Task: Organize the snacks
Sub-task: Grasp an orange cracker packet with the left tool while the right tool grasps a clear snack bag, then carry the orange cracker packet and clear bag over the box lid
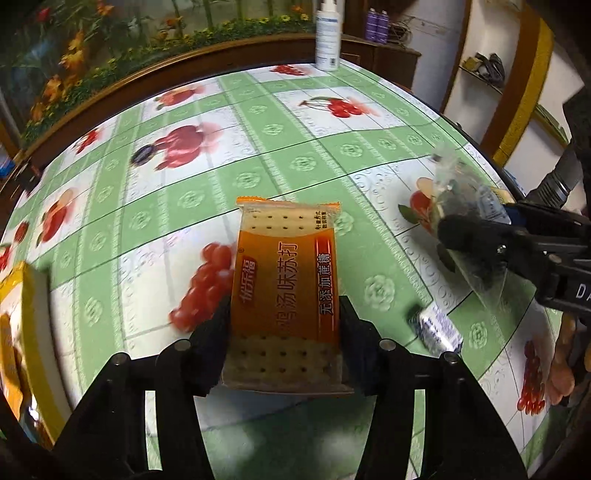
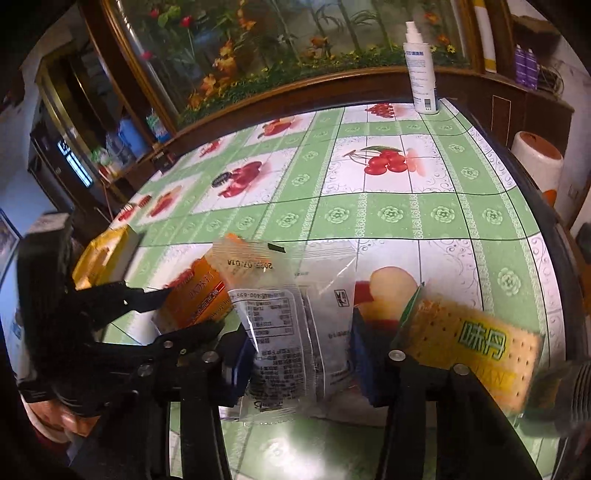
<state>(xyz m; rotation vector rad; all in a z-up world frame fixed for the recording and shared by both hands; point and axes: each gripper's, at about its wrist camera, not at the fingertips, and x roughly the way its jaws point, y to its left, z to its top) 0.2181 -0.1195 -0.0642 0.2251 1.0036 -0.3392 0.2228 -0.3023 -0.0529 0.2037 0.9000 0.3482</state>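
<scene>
- My left claw grips the orange cracker packet, low in the centre of the left wrist view; both fingers press on the packet's long sides, and its far end lies over the bench.
- My right claw has the clear wrapped snack between its fingers, in the lower middle of the right wrist view. The blue pads lie against the wrapper on both sides, so I read it as gripped.
- In the left wrist view this same claw enters from the right edge, with the clear wrapper standing up from its tip.
- A green and yellow cracker packet lies at the lower right of the right wrist view, just beside the right finger.
- A small silver wrapped sweet lies on the bench, right of the orange packet and near it.
- A yellow box is at the left edge of the left wrist view; I see only part of it.
- A white spray bottle stands upright at the far edge of the bench, top centre.
- The bench has a green and white cloth with fruit pictures.
</scene>
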